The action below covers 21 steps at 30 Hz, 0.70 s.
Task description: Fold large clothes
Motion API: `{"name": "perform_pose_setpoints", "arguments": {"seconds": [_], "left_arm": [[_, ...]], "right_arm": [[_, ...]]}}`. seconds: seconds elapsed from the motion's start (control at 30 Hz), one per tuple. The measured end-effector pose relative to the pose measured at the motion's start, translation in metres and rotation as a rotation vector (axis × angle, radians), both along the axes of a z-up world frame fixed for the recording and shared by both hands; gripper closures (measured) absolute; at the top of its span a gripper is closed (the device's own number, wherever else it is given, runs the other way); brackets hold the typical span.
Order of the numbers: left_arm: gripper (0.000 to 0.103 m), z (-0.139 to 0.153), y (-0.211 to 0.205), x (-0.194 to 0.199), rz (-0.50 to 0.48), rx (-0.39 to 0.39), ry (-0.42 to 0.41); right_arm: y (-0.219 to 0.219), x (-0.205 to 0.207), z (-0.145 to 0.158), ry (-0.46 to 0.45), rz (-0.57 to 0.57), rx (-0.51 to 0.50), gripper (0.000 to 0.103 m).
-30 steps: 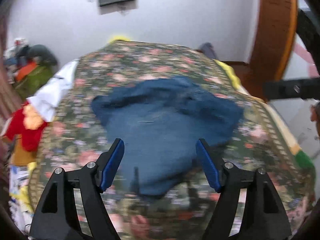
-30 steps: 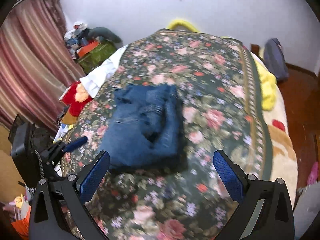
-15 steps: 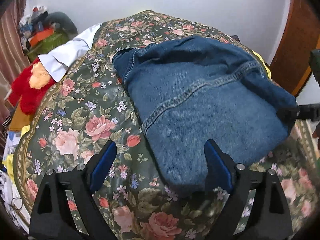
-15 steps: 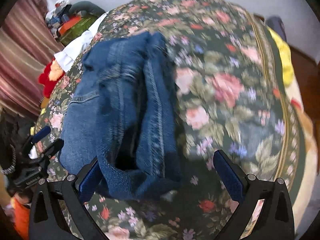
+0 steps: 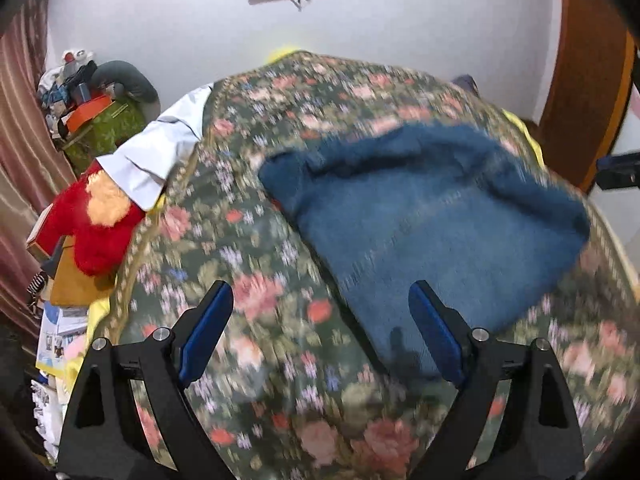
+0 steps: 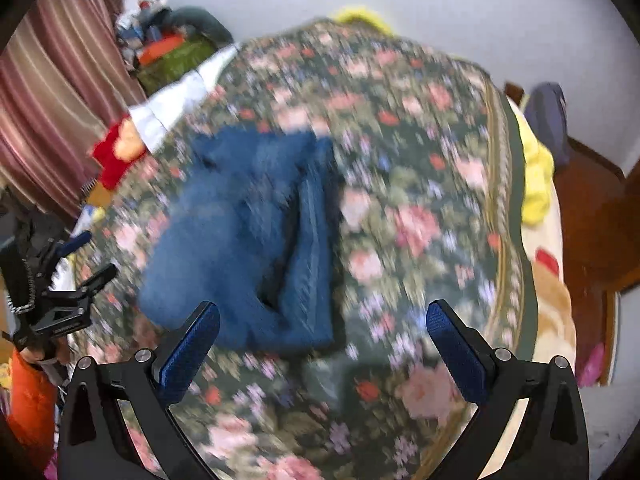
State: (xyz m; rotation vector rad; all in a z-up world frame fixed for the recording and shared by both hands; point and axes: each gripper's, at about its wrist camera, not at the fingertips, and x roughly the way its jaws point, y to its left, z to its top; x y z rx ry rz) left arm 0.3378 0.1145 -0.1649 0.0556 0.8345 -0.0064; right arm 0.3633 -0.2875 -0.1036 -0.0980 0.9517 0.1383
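In the left wrist view, we see the blue denim garment (image 5: 432, 216) lying on the floral bedspread (image 5: 240, 240), filling the centre and right of the frame. It is already gathered into a compact, roughly rectangular bundle with a doubled edge along its top, so we judge most of the folding done; what may remain is a final fold or some tidying, though blur hides the finer creases. The left gripper (image 5: 320, 334) sits at the bottom of the frame, aimed steeply down at the bed, its blue fingers (image 5: 206, 334) set wide apart with nothing between them. The near corner of the denim lies just ahead of the right-hand finger, not touched as far as we can tell.

In the right wrist view, the same garment (image 6: 248, 248) sits left of centre, with folded layers stacked along its right edge and a dark gap between them, which suggests the pile is loose rather than pressed flat. The right gripper (image 6: 322, 350) also points down from the bottom of the frame, fingers (image 6: 454, 354) spread wide and holding nothing; the denim's lower edge lies just beyond the left-hand finger. At the left edge we glimpse the other gripper, clear of the cloth.
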Motion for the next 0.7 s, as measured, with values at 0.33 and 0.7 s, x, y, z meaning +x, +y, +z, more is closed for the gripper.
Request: {"name": "perform_pose_setpoints", "arguments": {"seconds": [0.33, 0.7], "left_arm": [[0.013, -0.021, 0.005, 0.128, -0.006, -0.138, 0.096], [0.007, -0.077, -0.003, 0.201, 0.07, -0.179, 0.191]], "right_arm": [[0.045, 0.1, -0.005, 0.047, 0.066, 0.046, 0.0], [-0.007, 0.174, -0.081, 0.242, 0.012, 0.138, 0.0]]}}
